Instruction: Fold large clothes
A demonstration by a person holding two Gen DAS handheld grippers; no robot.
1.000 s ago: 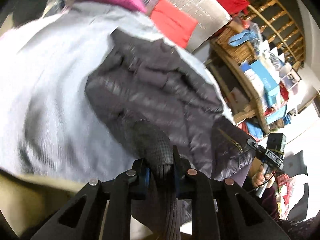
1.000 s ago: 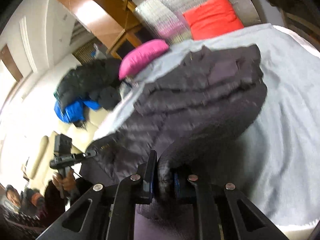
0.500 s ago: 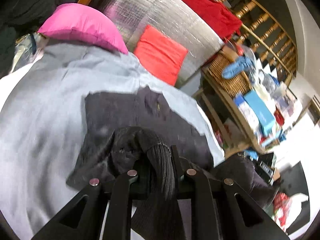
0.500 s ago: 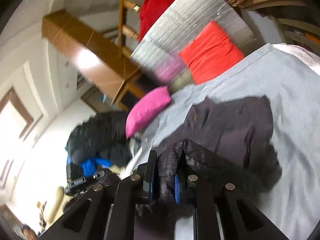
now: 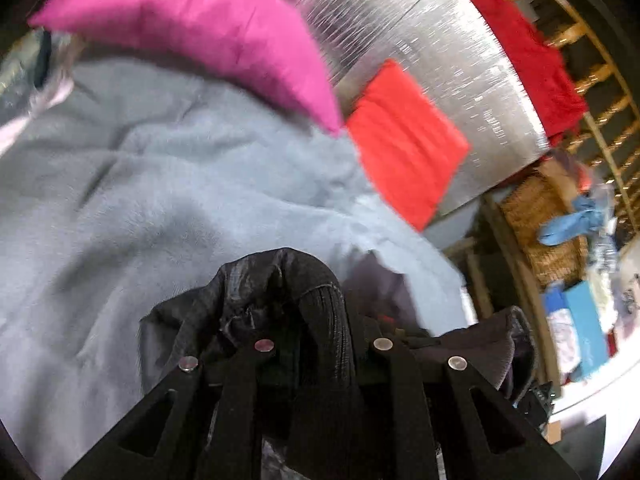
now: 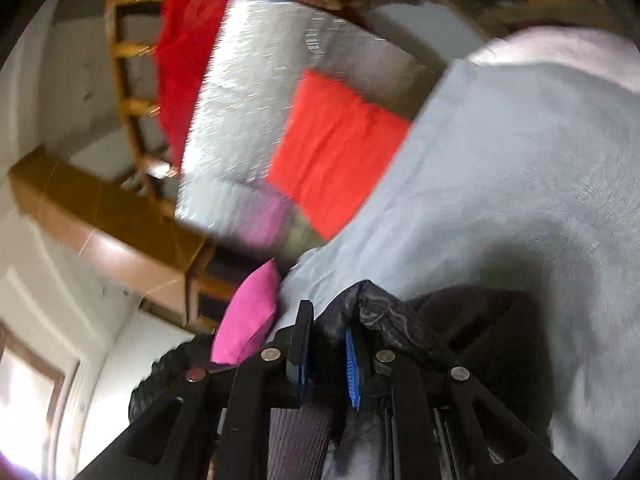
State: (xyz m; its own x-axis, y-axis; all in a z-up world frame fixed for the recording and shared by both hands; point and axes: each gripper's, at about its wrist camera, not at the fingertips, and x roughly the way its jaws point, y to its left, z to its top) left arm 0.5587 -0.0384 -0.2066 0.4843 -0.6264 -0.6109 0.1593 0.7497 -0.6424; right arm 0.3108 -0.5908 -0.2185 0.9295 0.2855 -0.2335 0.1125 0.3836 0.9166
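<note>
A dark quilted jacket [image 5: 248, 300] lies bunched at the near end of a grey-blue blanket [image 5: 140, 184]. My left gripper [image 5: 320, 320] is shut on the jacket's ribbed black cuff [image 5: 324, 320], which runs back between the fingers. In the right wrist view the same jacket [image 6: 440, 320] spreads to the right over the blanket [image 6: 520, 160]. My right gripper [image 6: 326, 344] is shut on a fold of the jacket's shiny fabric, with a ribbed hem hanging below the pads. Both views are blurred by motion.
A pink pillow [image 5: 192, 28] and a red cushion [image 5: 404, 140] lie at the far end against a silver foil panel [image 5: 420, 40]. A red cloth [image 5: 528, 48] hangs on a wooden rail. Cluttered wooden shelves [image 5: 560, 240] stand to the right. Dark clothes [image 6: 160, 376] are piled beyond the pillow.
Both grippers have carried their jacket ends towards the pillows, folding the jacket over itself. The spread jacket has dropped out of view, and the right view has rolled.
</note>
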